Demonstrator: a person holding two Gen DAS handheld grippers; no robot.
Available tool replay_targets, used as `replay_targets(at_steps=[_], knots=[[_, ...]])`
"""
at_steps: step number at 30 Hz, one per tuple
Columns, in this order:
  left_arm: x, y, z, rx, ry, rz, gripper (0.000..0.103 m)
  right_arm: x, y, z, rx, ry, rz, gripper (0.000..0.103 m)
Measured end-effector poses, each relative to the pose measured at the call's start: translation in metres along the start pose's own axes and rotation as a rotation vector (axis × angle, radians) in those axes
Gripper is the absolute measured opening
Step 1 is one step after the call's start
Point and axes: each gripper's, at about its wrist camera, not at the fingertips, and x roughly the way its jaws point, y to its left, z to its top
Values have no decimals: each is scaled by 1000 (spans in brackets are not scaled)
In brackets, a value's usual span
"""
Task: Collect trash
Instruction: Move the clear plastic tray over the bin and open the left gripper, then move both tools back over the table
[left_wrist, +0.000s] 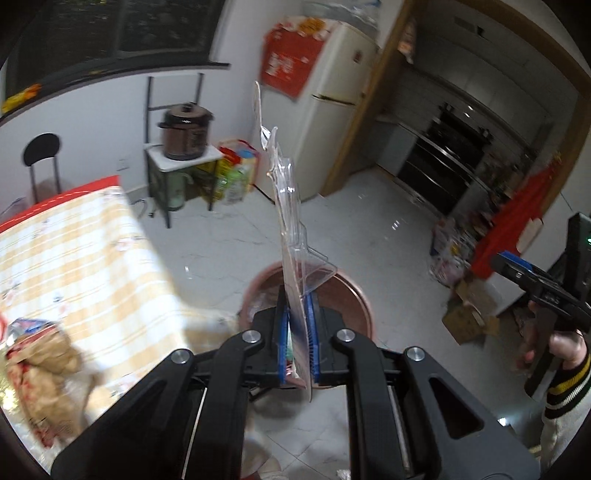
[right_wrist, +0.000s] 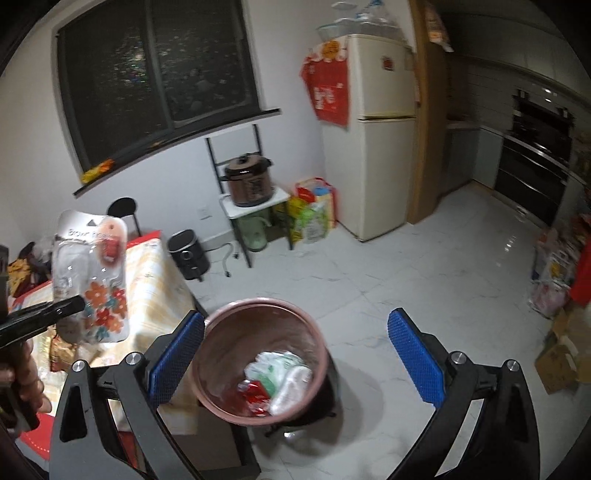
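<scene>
My left gripper (left_wrist: 298, 332) is clenched on a clear plastic blister pack (left_wrist: 286, 206), its blue-padded fingers (left_wrist: 283, 332) pressing the pack's lower edge from both sides. Seen edge-on in the left wrist view, the pack stands nearly upright above the pink trash bin (left_wrist: 360, 299), which sits on the white tiled floor (left_wrist: 369, 206) just beside the tabletop (left_wrist: 74, 251) with its yellow checked cloth. From the right wrist view the same blister pack (right_wrist: 90, 273) shows its face: a printed card with orange and red flowers, held up in front of the tabletop (right_wrist: 155, 295) to the left of the bin, with the left gripper (right_wrist: 55, 310) pinching it low down.

My right gripper (right_wrist: 295, 350) is released, its two blue fingers (right_wrist: 413, 350) spread wide apart with nothing between them, and the trash bin (right_wrist: 221, 332) lies below and between them. Inside the bin are a crumpled white plastic bag (right_wrist: 280, 373) and a red wrapper (right_wrist: 255, 395).

A crumpled brown paper bag (left_wrist: 40, 373) lies on the near end of the tabletop. Against the far wall stand a cream refrigerator (right_wrist: 384, 147) and a brown pressure cooker (right_wrist: 249, 181) on a small stand.
</scene>
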Motion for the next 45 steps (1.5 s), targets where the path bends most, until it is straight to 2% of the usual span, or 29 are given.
replay_targets(at_steps=[9,10,11,12,15,17,21,24,29,33,38,45], knots=[[78,-36,11,75,89,-89,14,-21,-44,-21,65,12,-104,98],[87,-40,13,78,102,-113,26,-24,-47,-22,70,11,-110,98],[93,-41,14,75,110,-131,54,-26,-48,-24,71,10,-113,98],[95,-42,14,66,106,-140,63,-28,-51,-24,74,7,-118,98],[96,-40,15,37,78,-155,69,-36,-55,-28,81,-6,-123,98],[88,-34,17,24,62,-147,82,-38,-57,-28,91,-15,-122,98],[63,-22,18,14,13,-115,93,-44,-56,-26,104,-50,-106,98],[33,-7,21,2,-35,-65,96,-47,-50,-21,108,-83,-75,98],[-32,40,18,-69,-129,29,97,-44,-24,-6,82,-111,-26,98],[-92,78,6,-142,-213,142,97,-35,9,7,40,-128,59,98],[-175,131,-23,-230,-304,344,97,-19,67,22,-30,-120,200,98],[-263,181,-84,-389,-349,554,97,13,164,27,-141,-52,382,98]])
